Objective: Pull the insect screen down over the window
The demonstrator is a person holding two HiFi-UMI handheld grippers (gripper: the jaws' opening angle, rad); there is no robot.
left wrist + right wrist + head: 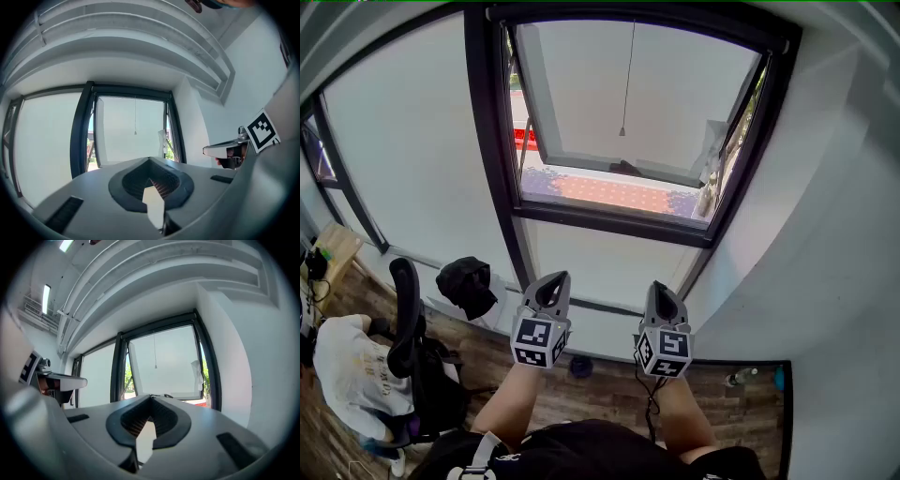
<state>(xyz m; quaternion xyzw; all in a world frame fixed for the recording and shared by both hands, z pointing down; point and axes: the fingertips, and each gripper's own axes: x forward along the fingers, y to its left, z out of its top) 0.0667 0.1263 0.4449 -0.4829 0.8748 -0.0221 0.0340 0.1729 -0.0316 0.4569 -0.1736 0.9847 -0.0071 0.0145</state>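
Up at the top bar (637, 13) of the window (492, 141) is where I judge the insect screen to be rolled away. None of it covers the opening, and only its thin cord (627, 80) hangs down the middle in front of the tilted pane (675, 103).

The left tool (556, 277) and right tool (660, 287) are held level, side by side, well below the end of the cord. Both have their jaws pressed together on nothing.

The likeliest trouble is the grip. The cord is thin and hangs free, so a tool could close beside it, or the cord could slip through the pads. A pull off to one side might drag the screen crooked in its side channels. If the roller is sprung, letting go early would let the screen snap back up.

A dark handle (625, 169) sits on the pane's lower rail, just under the cord's end; I cannot tell whether it reaches into the screen's path. Some white wrap (712, 150) clings to the right side of the frame and might snag.

Nothing stands between the person and the window. A chair (405, 309) and a black bag (467, 286) are off to the left, and a bottle (741, 377) lies on the floor (609, 394) at the right.
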